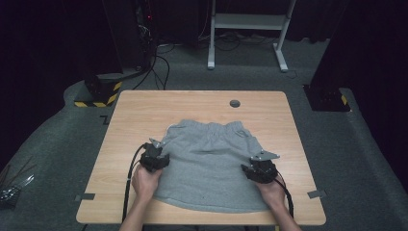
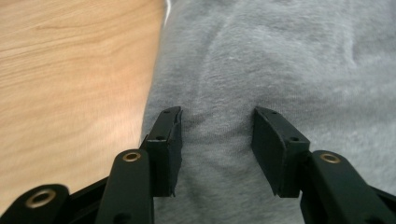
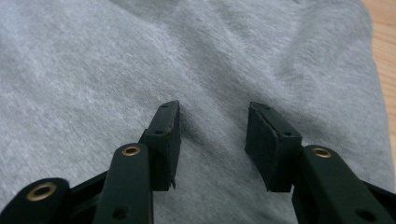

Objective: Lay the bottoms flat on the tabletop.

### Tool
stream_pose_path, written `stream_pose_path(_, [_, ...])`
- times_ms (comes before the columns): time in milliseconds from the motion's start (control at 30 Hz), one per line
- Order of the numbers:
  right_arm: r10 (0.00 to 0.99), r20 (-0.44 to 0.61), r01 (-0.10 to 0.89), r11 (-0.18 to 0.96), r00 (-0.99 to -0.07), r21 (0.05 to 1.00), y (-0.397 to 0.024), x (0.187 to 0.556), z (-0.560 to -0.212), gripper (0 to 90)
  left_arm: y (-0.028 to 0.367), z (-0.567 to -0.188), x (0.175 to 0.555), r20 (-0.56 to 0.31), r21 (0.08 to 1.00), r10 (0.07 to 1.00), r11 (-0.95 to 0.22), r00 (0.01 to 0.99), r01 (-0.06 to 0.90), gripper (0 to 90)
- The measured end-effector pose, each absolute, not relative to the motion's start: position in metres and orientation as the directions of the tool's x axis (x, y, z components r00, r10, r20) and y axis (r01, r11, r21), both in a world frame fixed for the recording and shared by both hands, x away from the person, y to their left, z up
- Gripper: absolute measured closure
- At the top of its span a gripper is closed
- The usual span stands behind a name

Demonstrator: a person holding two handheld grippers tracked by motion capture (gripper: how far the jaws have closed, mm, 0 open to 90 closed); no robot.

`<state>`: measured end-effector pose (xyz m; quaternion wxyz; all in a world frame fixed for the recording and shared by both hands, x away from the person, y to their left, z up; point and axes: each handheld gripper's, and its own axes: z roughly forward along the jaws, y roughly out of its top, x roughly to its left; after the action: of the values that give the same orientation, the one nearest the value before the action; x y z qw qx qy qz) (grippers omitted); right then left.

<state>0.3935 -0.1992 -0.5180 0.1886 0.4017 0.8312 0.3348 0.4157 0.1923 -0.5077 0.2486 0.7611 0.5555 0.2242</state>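
- Grey shorts (image 1: 209, 163) lie flat on wooden table (image 1: 144, 110), roughly centre, nearer the person's edge. Elastic waistband (image 1: 211, 126) at far side; hem toward near edge.
- Left gripper (image 1: 156, 155) sits over shorts' left edge, approx mid-length. Left hand (image 1: 146, 182) holds it from behind; black cable (image 1: 129, 178) trails back along forearm.
- Left gripper view: jaws apart, grey fabric (image 2: 261, 60) showing between them, nothing clamped. Pads (image 2: 169, 140) down at cloth level; contact w/ cloth cannot be confirmed. Bare table (image 2: 70, 93) just beside the left jaw.
- Right gripper (image 1: 260, 166) sits over shorts' right edge, approx level w/ left one. Right hand (image 1: 272, 190) behind it.
- Right gripper view: jaws apart, fabric (image 3: 93, 84) between and ahead of them, nothing gripped. Slight creases in cloth ahead of the jaws. Strip of table (image 3: 385, 42) at upper right.
- Misc: round grommet (image 1: 235, 103) in tabletop near far edge, well apart from shorts. Tape pieces (image 1: 84, 197) near both front corners.
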Motion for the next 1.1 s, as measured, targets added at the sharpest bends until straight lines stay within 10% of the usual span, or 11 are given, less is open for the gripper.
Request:
stream_pose_path(400, [0.819, -0.065, 0.528, 0.425, -0.57, 0.736, -0.204, 0.406, -0.522, 53.7, 0.201, -0.51, 0.363, 0.014, 0.63, 0.943, -0.267, 0.334, 0.729, 42.7])
stream_pose_path(700, [0.682, 0.006, 0.465, 0.493, -0.731, 0.736, -0.163, 0.378, -0.509, 57.3, 0.187, -0.505, 0.349, 0.029, 0.612, 0.894, -0.37, 0.447, 0.699, 84.8])
stream_pose_path(867, [0.602, 0.016, 0.436, 0.559, -0.798, 0.705, -0.144, 0.371, -0.518, 83.8, 0.188, -0.506, 0.338, 0.005, 0.621, 0.896, -0.35, 0.443, 0.701, 85.2])
stream_pose_path(1100, [0.548, 0.001, 0.384, 0.585, -0.836, 0.715, -0.153, 0.348, -0.509, 85.7, 0.185, -0.503, 0.328, -0.022, 0.658, 0.898, -0.318, 0.439, 0.682, 70.5])
